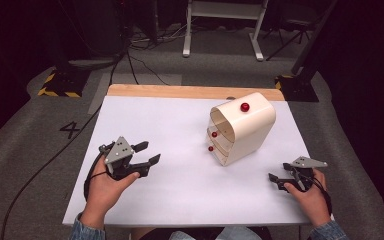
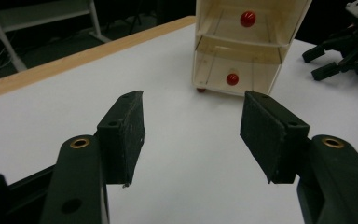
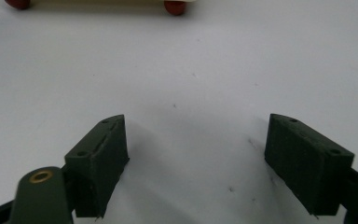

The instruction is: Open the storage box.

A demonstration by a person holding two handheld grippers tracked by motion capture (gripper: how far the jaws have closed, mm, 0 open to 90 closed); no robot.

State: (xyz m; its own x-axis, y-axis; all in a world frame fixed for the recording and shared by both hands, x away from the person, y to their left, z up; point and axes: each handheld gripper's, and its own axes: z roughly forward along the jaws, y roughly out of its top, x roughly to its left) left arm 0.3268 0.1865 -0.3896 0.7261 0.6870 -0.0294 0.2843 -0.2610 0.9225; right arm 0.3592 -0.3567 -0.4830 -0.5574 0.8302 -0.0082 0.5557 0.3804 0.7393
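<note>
cream drawer unit [image 1: 242, 127] on white table [image 1: 180, 190], left gripper [image 1: 147, 153] fingers apart, right gripper [image 1: 276, 180] fingers apart

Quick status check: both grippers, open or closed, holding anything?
Left gripper: open, holding nothing, above the white table.
Right gripper: open, holding nothing, low over the table.

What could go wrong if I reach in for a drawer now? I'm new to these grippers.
The small cream plastic drawer cabinet stands loose on the white table, so a one-handed pull might slide or tip it. Its red round knobs are small; the open left gripper could slip off. The right gripper isn't bracing it.
</note>
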